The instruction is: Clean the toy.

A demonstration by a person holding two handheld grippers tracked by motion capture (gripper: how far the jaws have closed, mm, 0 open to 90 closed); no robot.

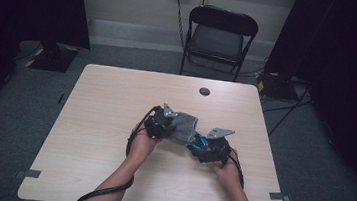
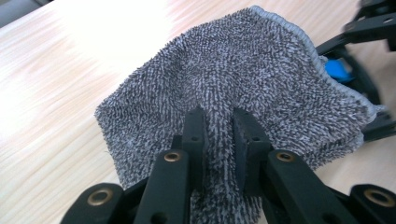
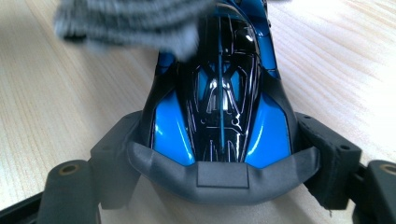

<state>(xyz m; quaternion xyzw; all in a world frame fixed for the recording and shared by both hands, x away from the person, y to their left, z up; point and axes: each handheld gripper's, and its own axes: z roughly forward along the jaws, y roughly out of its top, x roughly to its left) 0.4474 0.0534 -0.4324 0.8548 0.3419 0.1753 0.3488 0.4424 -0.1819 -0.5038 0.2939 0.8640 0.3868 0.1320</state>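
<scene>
Left gripper fingers pinching a grey terry cloth, right gripper fingers clamped on a blue-and-black toy car, cloth draped over the car's front, mid-desk, nearer the front edge.

Cloth over toy car — mid-table

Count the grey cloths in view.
1: the grey cloth is pinched in the left gripper, draped over the front of the blue toy car that the right gripper clamps.
</scene>
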